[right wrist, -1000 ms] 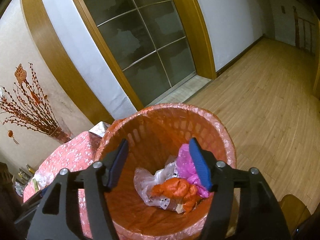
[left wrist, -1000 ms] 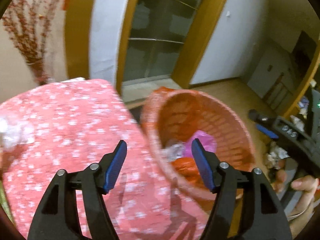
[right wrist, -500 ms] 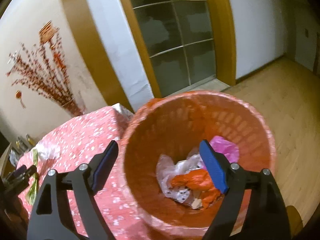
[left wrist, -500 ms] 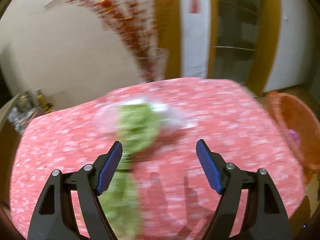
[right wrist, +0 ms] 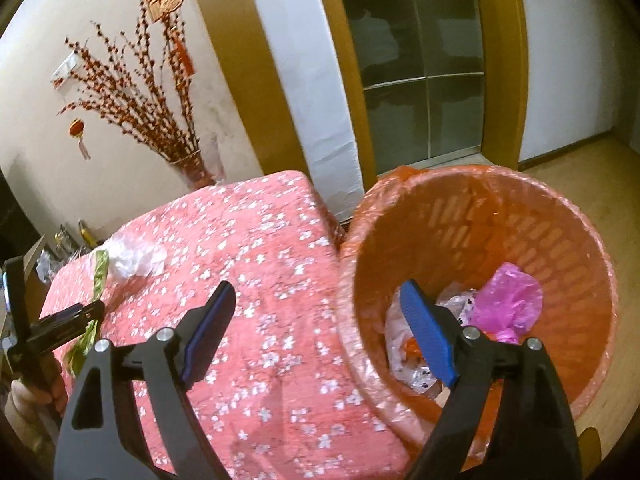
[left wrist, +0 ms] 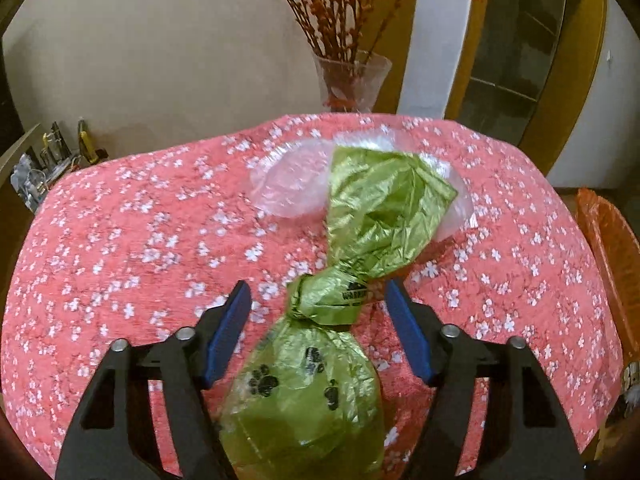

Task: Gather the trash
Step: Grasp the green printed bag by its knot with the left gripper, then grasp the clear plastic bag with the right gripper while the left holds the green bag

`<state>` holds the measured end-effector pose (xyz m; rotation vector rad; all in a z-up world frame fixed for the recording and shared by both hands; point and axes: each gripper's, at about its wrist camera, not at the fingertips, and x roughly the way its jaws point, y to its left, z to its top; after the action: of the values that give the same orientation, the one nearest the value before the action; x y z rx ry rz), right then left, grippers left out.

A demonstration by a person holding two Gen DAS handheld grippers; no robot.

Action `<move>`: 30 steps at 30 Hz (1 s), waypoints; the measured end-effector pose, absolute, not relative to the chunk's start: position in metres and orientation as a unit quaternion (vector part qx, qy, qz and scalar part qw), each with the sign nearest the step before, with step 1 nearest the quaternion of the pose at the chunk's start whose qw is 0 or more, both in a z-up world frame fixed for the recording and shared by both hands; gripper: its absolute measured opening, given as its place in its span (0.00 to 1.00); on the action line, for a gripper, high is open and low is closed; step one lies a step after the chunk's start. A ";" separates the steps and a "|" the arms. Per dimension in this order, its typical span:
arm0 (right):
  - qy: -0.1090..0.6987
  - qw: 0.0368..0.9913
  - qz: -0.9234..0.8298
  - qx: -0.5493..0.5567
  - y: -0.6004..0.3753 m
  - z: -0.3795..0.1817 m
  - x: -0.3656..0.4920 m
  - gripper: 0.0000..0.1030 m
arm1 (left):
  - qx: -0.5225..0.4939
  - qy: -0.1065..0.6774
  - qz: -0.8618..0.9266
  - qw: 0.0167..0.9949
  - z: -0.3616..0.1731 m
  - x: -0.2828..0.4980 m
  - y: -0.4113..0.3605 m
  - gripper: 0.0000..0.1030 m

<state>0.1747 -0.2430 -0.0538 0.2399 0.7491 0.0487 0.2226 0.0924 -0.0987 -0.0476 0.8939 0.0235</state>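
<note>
Worktop [left wrist: 140, 240] carries a pink floral cloth, backed by a beige wall; wood floor [right wrist: 600, 168] and glass door [right wrist: 420, 80] lie past its far edge. Orange trash basket [right wrist: 480, 216] stands against the worktop's right edge, plastic scraps inside. Vase of red branches [left wrist: 350, 76] sits at the worktop's back edge. Knotted green bag [left wrist: 360, 240] lies mid-worktop, over a clear plastic sheet [left wrist: 288, 184]. Left tongs [left wrist: 318, 336] gape wide, straddling the bag's knot, no contact visible. Right tongs [right wrist: 318, 332] also wide apart, holding nothing, above the basket's rim.
</note>
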 end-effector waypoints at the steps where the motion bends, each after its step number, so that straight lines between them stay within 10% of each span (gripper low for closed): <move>1: 0.367 0.923 0.026 0.116 -0.241 -0.054 0.175 0.80 | -0.023 0.435 0.011 0.900 -0.101 0.225 0.092 0.59; 9: 0.378 0.919 0.047 0.105 -0.220 -0.055 0.183 0.80 | -0.015 0.427 0.011 0.904 -0.105 0.214 0.093 0.26; 30: 0.372 0.903 0.212 0.022 -0.030 -0.052 0.262 0.80 | -0.095 0.384 0.110 0.912 -0.075 0.170 0.206 0.25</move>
<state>0.2625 -0.0301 -0.0524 0.0449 0.7688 0.4383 0.1703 0.2058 -0.0749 -0.1960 0.7923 0.2265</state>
